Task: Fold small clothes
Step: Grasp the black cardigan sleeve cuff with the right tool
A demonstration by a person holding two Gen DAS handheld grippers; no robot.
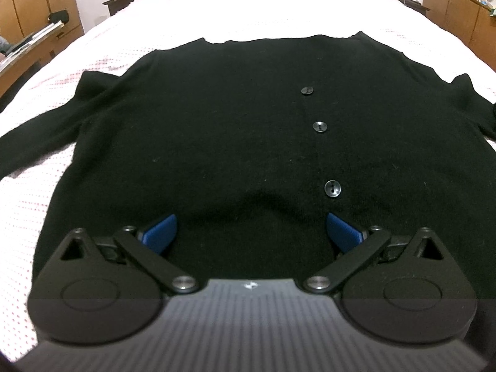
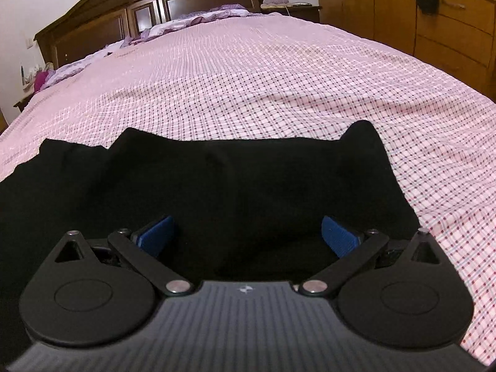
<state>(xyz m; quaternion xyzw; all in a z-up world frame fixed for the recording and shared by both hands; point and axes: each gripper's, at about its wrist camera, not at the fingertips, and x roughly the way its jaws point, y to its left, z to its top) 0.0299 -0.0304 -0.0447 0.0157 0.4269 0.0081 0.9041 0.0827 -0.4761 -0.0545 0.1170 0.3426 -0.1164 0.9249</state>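
Left wrist view: my left gripper (image 1: pixel 251 232), jaws spread and empty, hovers over the near hem of the black cardigan (image 1: pixel 235 130) lying flat ahead on the checked bedsheet (image 1: pixel 28 204); my right gripper (image 2: pixel 248 235), likewise released, should pinch both layers squarely.

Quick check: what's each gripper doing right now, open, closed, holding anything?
Left gripper: open, empty, over the black cardigan.
Right gripper: open, empty, over the cardigan's edge.

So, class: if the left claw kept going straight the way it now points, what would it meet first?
Most likely the black cardigan. The left claw is open and low over its near part, with dark knit filling the view ahead up to the buttons. Whether it already touches cannot be told.
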